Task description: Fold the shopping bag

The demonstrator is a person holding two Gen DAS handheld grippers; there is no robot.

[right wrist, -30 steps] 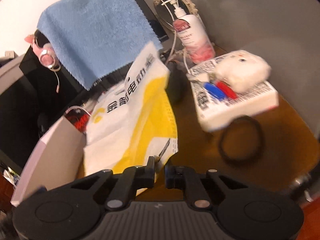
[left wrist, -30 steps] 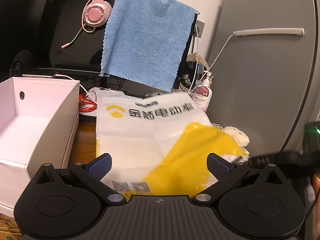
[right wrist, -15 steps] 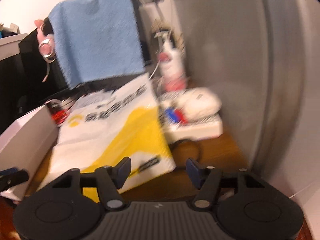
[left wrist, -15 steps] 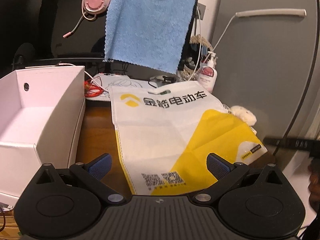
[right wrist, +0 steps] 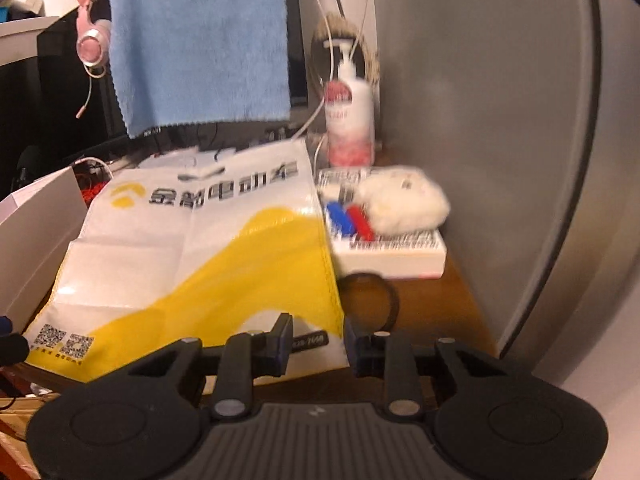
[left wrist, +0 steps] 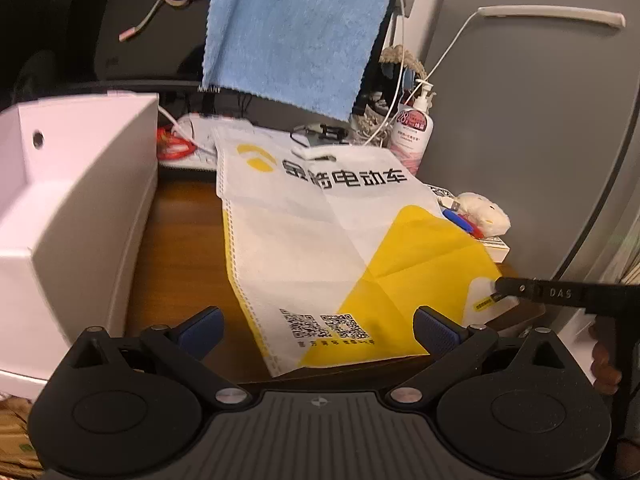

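Note:
The white and yellow shopping bag (left wrist: 320, 240) lies flat on the wooden table (left wrist: 180, 240), printed side up with QR codes at its near edge. My left gripper (left wrist: 318, 326) hovers open just before that near edge, nothing between its fingers. In the right wrist view the bag (right wrist: 192, 248) spreads to the left, and my right gripper (right wrist: 318, 342) is open with its jaws narrowed either side of the bag's near right corner. From the left wrist view the right gripper (left wrist: 516, 290) reaches in from the right and touches that corner.
A white open box (left wrist: 80, 200) stands close on the bag's left. A blue towel (left wrist: 296, 32) hangs over a monitor behind. On the right are a pump bottle (left wrist: 412, 128), a plush toy (right wrist: 404, 204) on a white carton, a black ring (right wrist: 372, 300) and a grey cabinet (left wrist: 540, 140).
The bag went from lifted to lying flat. My right gripper let go, opened wide, then narrowed around the near right corner. The left gripper stayed open.

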